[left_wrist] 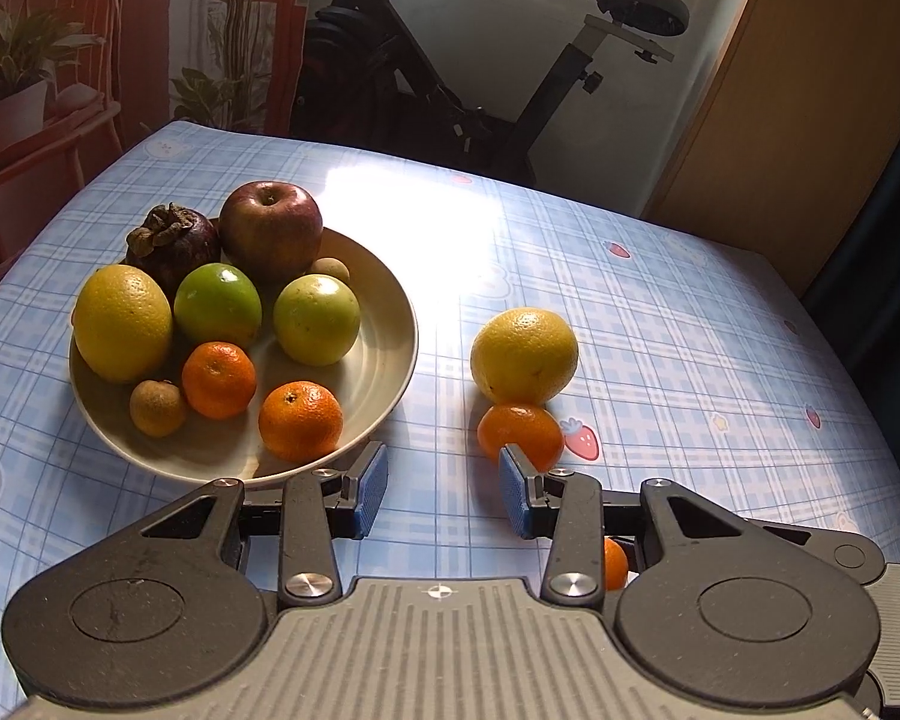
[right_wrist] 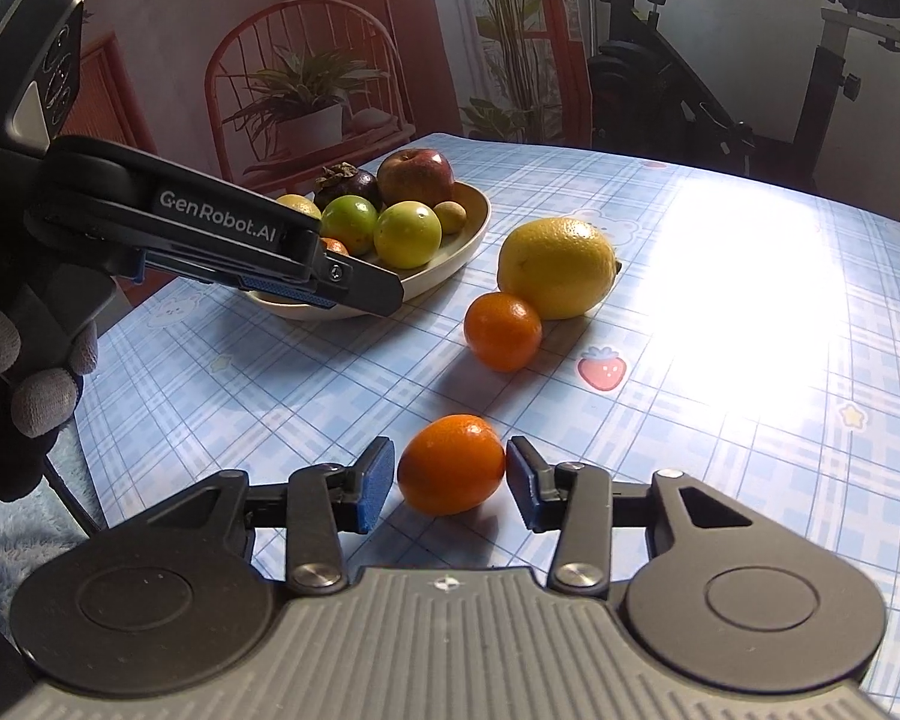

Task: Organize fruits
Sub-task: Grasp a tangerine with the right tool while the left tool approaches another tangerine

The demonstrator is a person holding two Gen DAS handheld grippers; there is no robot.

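Note:
A beige bowl (left_wrist: 384, 360) on the table holds an apple (left_wrist: 270, 228), a mangosteen, a lemon, two green fruits, two tangerines and small brown fruits. The bowl also shows in the right wrist view (right_wrist: 468, 228). My left gripper (left_wrist: 443, 489) is open and empty, just in front of the bowl. A loose lemon (left_wrist: 525, 355) and a tangerine (left_wrist: 519, 432) lie right of the bowl. My right gripper (right_wrist: 450, 480) is open with its pads either side of a nearer tangerine (right_wrist: 450, 465) that rests on the table. The jaws stand close to it, not clearly pressing.
The table has a blue plaid cloth (right_wrist: 720, 420) with strong glare in the middle. The left gripper's body (right_wrist: 210, 228) reaches in from the left in the right wrist view. An exercise bike (left_wrist: 450, 72) and a red chair with plants (right_wrist: 306, 96) stand behind the table.

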